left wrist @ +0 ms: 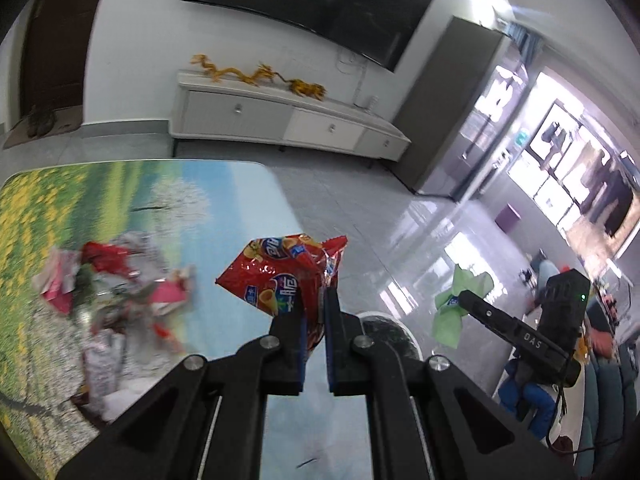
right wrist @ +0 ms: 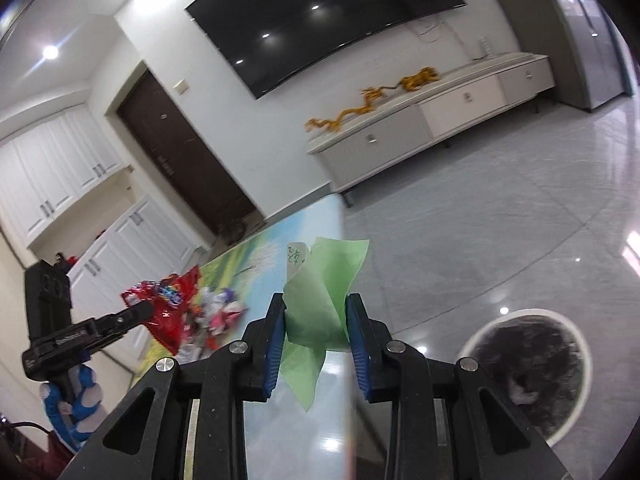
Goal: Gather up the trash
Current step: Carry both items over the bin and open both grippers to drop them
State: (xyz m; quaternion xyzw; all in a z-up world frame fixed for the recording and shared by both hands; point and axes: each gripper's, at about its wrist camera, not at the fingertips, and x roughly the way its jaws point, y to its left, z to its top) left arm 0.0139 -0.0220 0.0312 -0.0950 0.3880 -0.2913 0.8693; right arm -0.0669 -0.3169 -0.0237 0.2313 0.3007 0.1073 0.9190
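My left gripper (left wrist: 315, 304) is shut on a crumpled red snack bag (left wrist: 280, 268), held up over the table's right edge. My right gripper (right wrist: 316, 304) is shut on a crumpled pale green wrapper (right wrist: 320, 296), which sticks out above and below its blue pads (right wrist: 276, 336). In the left wrist view the right gripper (left wrist: 466, 300) with the green wrapper (left wrist: 450, 312) hangs over the floor to the right. The right wrist view shows the left gripper (right wrist: 140, 312) and red bag (right wrist: 172, 308) at the left, held by a blue-gloved hand (right wrist: 80, 392).
A table with a landscape print (left wrist: 224, 200) carries a blurred pile of wrappers (left wrist: 112, 292). A round bin with a white rim (right wrist: 520, 313) and dark liner stands on the grey tiled floor at lower right. A white TV cabinet (left wrist: 280, 116) lines the far wall.
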